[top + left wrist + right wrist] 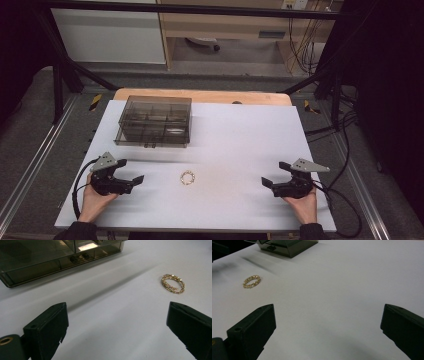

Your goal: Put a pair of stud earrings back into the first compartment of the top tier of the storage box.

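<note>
A small gold beaded bracelet (pixel 187 177) lies flat on the white table (pixel 235 145), near the front middle. It also appears in the left gripper view, bracelet (pixel 173 284), and in the right gripper view, bracelet (pixel 251 281). My left gripper (pixel 131 171) rests at the front left, jaws wide apart and empty, pointing right toward the bracelet. At the front right, my right gripper (pixel 274 174) is open too, pointing left, with nothing between its jaws. A smoky transparent drawer box (pixel 154 120) stands at the back left.
The box (pixel 50 257) has small dark knobs on its front drawers. Cables trail from both grippers off the table's front corners. A wooden board edge (pixel 200 95) shows behind the white surface, and dark frame bars stand around the table.
</note>
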`<state>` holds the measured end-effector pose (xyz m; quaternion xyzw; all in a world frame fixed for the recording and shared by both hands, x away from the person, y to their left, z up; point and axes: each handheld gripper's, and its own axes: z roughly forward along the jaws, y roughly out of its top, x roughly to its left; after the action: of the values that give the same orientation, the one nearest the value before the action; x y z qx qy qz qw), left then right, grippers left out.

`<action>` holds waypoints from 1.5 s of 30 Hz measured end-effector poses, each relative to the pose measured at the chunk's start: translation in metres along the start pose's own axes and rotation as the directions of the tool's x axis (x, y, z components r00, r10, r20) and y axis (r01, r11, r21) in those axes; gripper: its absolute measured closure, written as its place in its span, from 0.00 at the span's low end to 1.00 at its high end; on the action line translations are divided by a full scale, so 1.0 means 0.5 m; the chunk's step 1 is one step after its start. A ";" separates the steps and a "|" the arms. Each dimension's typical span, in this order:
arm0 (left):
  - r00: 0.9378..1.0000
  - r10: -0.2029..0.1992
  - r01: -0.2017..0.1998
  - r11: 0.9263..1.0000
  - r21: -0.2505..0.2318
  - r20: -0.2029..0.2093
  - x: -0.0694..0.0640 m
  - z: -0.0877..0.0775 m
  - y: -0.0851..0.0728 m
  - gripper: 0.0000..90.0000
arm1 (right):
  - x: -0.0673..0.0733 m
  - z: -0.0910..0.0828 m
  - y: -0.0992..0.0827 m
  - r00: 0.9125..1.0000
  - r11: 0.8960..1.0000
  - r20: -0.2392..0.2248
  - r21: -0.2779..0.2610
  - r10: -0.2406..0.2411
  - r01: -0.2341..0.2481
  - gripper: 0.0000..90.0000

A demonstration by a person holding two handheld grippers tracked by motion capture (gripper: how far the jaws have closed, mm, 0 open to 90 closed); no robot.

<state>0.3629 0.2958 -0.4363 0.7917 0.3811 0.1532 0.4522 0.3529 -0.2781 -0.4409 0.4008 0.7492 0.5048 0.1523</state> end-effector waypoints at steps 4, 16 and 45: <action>1.000 0.003 -0.003 1.000 0.004 -0.004 -0.004 0.002 0.001 0.04 | 0.000 -0.002 0.000 1.000 1.000 -0.005 0.006 0.000 0.000 0.01; 1.000 -0.021 0.021 1.000 -0.010 0.015 -0.032 0.009 0.028 0.05 | -0.001 -0.005 -0.001 1.000 1.000 -0.011 0.011 0.006 -0.005 0.01; 0.998 0.010 -0.017 0.993 0.115 0.061 -0.143 0.147 0.095 0.13 | 0.001 -0.008 -0.002 1.000 0.999 -0.009 0.031 -0.018 0.018 0.01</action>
<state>0.3807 0.1846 -0.4291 0.8234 0.3700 0.1101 0.4158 0.3497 -0.2802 -0.4399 0.3941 0.7613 0.4934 0.1470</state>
